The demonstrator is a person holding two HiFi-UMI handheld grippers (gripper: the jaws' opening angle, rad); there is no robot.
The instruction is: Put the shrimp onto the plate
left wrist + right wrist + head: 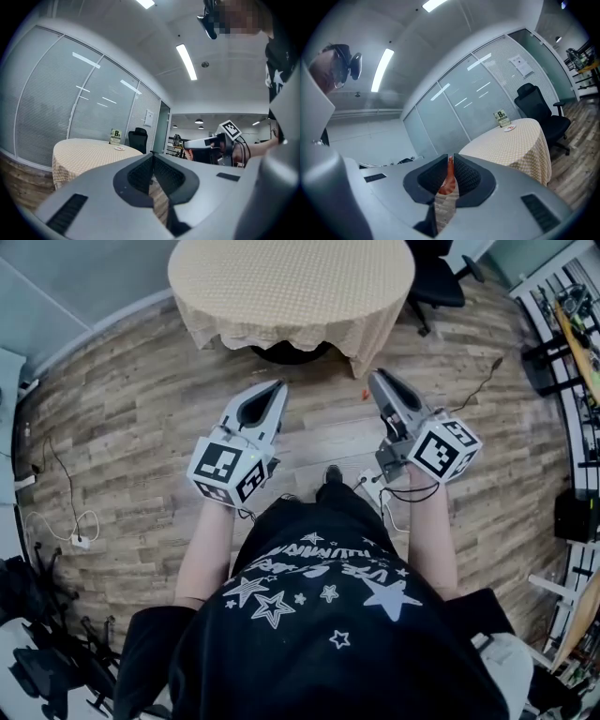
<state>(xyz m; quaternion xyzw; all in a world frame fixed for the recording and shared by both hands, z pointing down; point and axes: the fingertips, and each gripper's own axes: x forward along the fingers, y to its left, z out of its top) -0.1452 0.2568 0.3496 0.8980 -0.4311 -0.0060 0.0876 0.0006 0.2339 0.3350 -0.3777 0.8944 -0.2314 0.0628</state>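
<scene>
1. Wood-plank floor. The person stood on it, short of the table, so the carry to the table was judged not yet finished.

2. Round table, under a beige checked cloth that hung to a scalloped hem. It lay directly ahead of both grippers and well apart from them.

3. Black office chair, behind the table on the right. It played no part in the task.

4. Left gripper, held low in front of the body and pointing at the table. Its jaws were pressed together with nothing between them. It was likely carried level with the other gripper only for balance, being spare for this task.

5. Right gripper, alongside the left and pointing the same way. Its jaws were clamped on the shrimp. The firm closure was presumably meant to keep such a slim, slippery piece from dropping during the walk.

6. Small upright sign card, on the tabletop just beside the plate.

7. Plate, small and pale, on the far part of the tabletop. It carried a reddish mark, too small to tell whether this was print or food. As the target, it was well apart from the load.

8. Shrimp, orange-red, pinched upright between the right jaws with its thin end rising to their tips. It was off the plate, and delivery was judged still outstanding.
</scene>
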